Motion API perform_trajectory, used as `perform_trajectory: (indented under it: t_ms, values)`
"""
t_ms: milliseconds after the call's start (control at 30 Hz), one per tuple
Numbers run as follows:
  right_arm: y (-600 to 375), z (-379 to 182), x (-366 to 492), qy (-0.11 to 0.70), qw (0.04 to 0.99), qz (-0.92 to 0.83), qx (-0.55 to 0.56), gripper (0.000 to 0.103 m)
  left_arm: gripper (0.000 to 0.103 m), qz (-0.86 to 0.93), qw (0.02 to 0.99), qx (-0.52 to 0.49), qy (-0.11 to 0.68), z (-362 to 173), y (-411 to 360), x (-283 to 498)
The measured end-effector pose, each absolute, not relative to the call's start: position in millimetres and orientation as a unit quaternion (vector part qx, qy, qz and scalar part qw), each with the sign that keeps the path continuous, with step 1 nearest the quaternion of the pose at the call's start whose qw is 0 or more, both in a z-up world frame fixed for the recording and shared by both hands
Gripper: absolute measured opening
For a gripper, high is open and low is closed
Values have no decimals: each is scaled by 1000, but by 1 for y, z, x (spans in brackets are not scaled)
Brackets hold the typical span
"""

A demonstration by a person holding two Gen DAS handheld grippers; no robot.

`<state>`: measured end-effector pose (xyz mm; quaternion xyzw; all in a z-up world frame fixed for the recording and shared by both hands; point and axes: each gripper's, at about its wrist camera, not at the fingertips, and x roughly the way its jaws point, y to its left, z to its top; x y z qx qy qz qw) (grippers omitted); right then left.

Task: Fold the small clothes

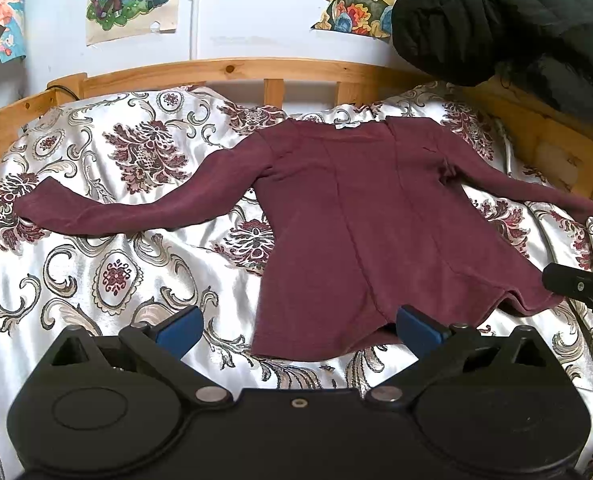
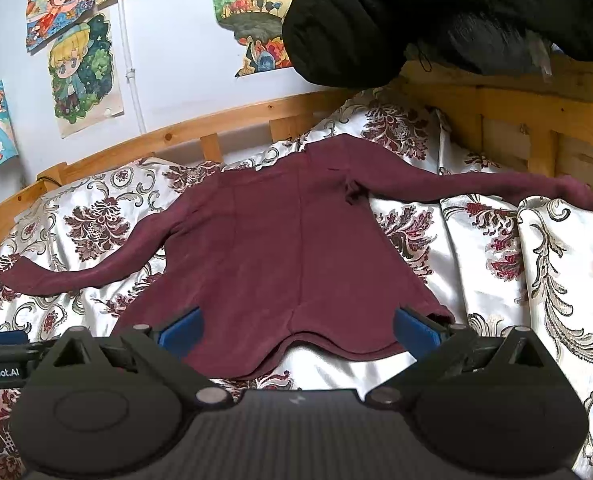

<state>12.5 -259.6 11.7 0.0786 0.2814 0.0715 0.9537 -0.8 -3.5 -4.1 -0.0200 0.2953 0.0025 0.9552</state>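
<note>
Two black handheld grippers with blue finger pads hover at the near edge of a bed, both with fingers spread wide and holding nothing — the left gripper (image 1: 298, 326) above the hem's near left corner, the right gripper (image 2: 298, 326) above the hem's near right side. Beyond them a small maroon long-sleeved knit top (image 1: 360, 220) lies flat on a white satin bedspread with dark red floral print (image 1: 96, 280), sleeves stretched out left and right. Judging by this, no fold is made yet — all folding remains.
</note>
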Motion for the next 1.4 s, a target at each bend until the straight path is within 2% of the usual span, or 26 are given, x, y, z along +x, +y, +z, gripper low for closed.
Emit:
perform_trajectory:
  t_ms: [1067,1233,1400]
  values:
    - [-274,6,20,325,937,57,119,103,102,-17,950,-9,312,-3,-11,11]
    - [-293,9,33,357,923,46,136,103,102,-58,950,40,305,11,-25,27]
    - [-334,23,46,330,929,-14,165,103,102,-91,946,97,295,39,-43,52]
